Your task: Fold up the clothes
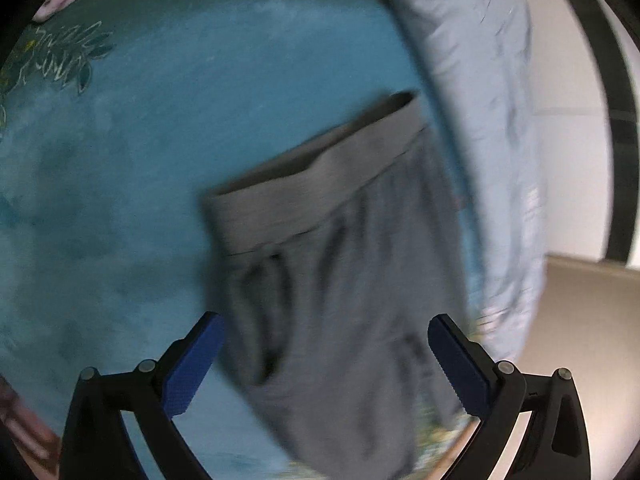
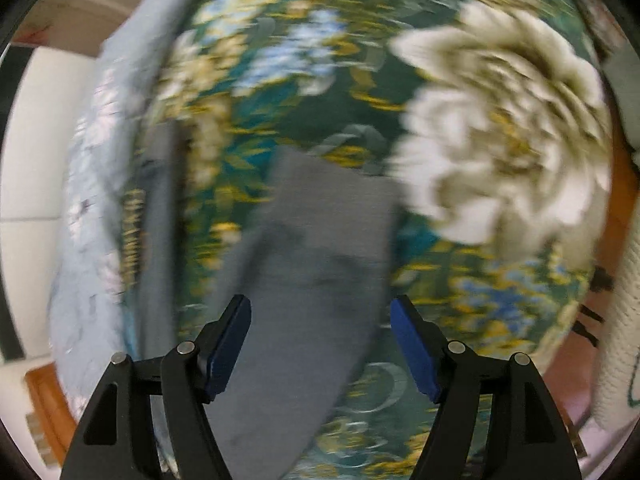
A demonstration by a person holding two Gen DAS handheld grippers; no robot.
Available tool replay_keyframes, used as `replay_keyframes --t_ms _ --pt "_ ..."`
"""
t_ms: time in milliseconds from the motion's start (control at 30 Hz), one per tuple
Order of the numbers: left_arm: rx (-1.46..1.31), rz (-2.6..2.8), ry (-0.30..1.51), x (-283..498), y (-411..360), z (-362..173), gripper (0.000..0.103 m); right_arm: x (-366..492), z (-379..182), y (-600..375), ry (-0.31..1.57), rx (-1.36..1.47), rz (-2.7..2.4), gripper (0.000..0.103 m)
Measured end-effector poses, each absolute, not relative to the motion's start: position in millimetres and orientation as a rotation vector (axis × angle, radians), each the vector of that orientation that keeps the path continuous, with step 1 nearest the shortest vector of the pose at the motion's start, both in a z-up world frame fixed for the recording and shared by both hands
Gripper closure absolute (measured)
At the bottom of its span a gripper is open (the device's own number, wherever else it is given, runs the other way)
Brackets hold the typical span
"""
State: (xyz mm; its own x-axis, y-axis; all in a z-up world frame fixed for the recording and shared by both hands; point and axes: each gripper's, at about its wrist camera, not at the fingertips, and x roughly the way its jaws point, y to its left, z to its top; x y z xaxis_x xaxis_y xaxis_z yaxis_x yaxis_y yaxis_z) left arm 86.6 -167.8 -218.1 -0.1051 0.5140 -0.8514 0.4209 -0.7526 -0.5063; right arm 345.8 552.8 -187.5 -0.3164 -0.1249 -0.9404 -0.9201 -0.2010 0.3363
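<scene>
The grey shorts (image 1: 320, 280) lie on the teal bedspread (image 1: 120, 160) just ahead of the wide-open, empty left gripper (image 1: 326, 364), waistband (image 1: 316, 184) farthest; the right gripper (image 2: 320, 344), also open, hovers over their other end.

light: even, soft | blur: heavy motion smear (right view worst) | edges: fisheye-bent, dark vignette

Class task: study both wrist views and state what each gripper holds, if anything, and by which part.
Nothing is held. The left gripper and right gripper both stand open above the grey garment, pads clear of it.

Grey shorts (image 1: 340, 280), teal floral bedspread (image 1: 160, 140), pale-blue quilt (image 1: 480, 80)
</scene>
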Motion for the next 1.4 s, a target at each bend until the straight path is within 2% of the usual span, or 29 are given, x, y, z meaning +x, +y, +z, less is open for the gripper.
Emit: replay_keyframes --t_ms 133,333,400,433,467,500,567,600,633,667,700,733,867,967,1067,1133,1167,1267,1400 --pt "-2.114 2.050 -0.966 79.7 -159.8 -234.6 0.000 365.7 -213.5 562.2 1.414 -1.256 1.499 0.030" --pt "-2.137 2.064 -0.825 67.9 -141.6 -248.1 0.000 346.8 -233.1 563.0 1.431 -1.274 1.546 0.031" --pt "-2.125 2.060 -0.826 64.8 -138.2 -248.7 0.000 335.1 -235.6 560.3 1.427 -1.291 1.585 0.041" --pt "-2.120 2.057 -0.831 63.3 -137.0 -249.1 0.001 329.7 -237.0 559.0 1.420 -1.308 1.596 0.057" --pt "-2.119 2.054 -0.835 62.1 -136.6 -249.5 0.001 325.9 -237.9 558.0 1.411 -1.321 1.601 0.067" --pt "-2.120 2.053 -0.839 61.0 -136.5 -250.0 0.002 324.4 -238.2 557.7 1.408 -1.321 1.601 0.069" --pt "-2.124 2.048 -0.850 59.2 -136.9 -251.0 0.014 325.8 -238.2 559.2 1.450 -1.291 1.594 0.081" --pt "-2.131 2.045 -0.860 58.9 -138.0 -251.6 0.019 327.5 -237.5 560.3 1.468 -1.277 1.588 0.085" --pt "-2.143 2.046 -0.875 58.9 -139.9 -252.2 0.028 328.9 -235.5 561.5 1.480 -1.264 1.586 0.091" --pt "-2.154 2.048 -0.894 59.4 -142.3 -252.5 0.040 329.8 -232.2 563.0 1.490 -1.252 1.588 0.092" --pt "-2.167 2.052 -0.913 60.3 -145.1 -252.5 0.046 330.4 -228.6 564.2 1.501 -1.241 1.596 0.093" --pt "-2.176 2.057 -0.937 61.8 -148.5 -251.7 0.059 329.9 -223.6 564.7 1.511 -1.234 1.613 0.095" --pt "-2.158 2.072 -1.005 68.4 -158.7 -240.5 0.082 325.9 -201.3 564.8 1.545 -1.205 1.686 0.096" --pt "-2.111 2.048 -1.123 71.6 -165.8 -225.0 0.086 312.5 -175.2 560.1 1.608 -1.156 1.730 0.097" --pt "-2.018 1.987 -1.338 64.9 -170.1 -202.6 0.086 282.7 -147.4 564.3 1.637 -1.123 1.806 0.097" --pt "-1.948 1.969 -1.401 45.0 -164.8 -185.6 0.086 256.9 -134.3 567.8 1.640 -1.117 1.856 0.097" --pt "-1.912 1.962 -1.425 33.9 -161.6 -177.0 0.089 236.7 -127.3 571.3 1.625 -1.124 1.884 0.097" --pt "-1.827 1.947 -1.485 -12.9 -142.6 -160.2 0.092 177.5 -122.0 580.9 1.579 -1.156 1.933 0.097" --pt "-1.802 2.003 -1.378 -68.2 -114.7 -160.4 0.095 106.6 -145.6 592.6 1.518 -1.240 1.918 0.097"
